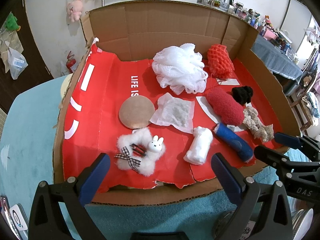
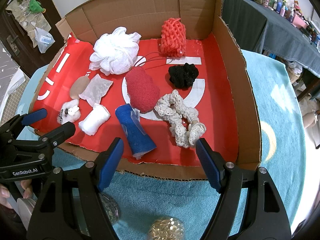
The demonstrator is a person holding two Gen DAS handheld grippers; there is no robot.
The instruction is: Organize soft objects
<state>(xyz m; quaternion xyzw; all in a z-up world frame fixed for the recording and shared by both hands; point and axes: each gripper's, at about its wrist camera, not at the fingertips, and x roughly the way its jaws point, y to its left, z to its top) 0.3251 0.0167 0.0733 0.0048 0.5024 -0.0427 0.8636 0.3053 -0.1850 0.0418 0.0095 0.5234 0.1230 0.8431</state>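
Soft objects lie on red paper in an open cardboard box (image 1: 112,28) (image 2: 250,92). There is a white mesh pouf (image 1: 178,68) (image 2: 115,51), an orange knit piece (image 1: 219,61) (image 2: 173,38), a red fuzzy pad (image 1: 225,107) (image 2: 143,90), a black scrunchie (image 1: 242,94) (image 2: 183,76), a cream lace scrunchie (image 1: 257,124) (image 2: 180,118), a blue roll (image 1: 234,142) (image 2: 136,130), a white roll (image 1: 199,148) (image 2: 94,119), a fluffy bunny clip (image 1: 140,154) (image 2: 69,113), a tan round pad (image 1: 137,112) (image 2: 79,87) and a white sachet (image 1: 174,112) (image 2: 97,90). My left gripper (image 1: 160,177) (image 2: 49,120) is open and empty at the box's near edge. My right gripper (image 2: 160,164) (image 1: 277,145) is open and empty.
The box sits on a teal towel (image 1: 30,132) (image 2: 280,100). A jar (image 2: 166,230) stands under my right gripper. A dark-clothed table with bottles (image 2: 280,24) stands at the back right. Plush toys hang on the wall (image 1: 74,8).
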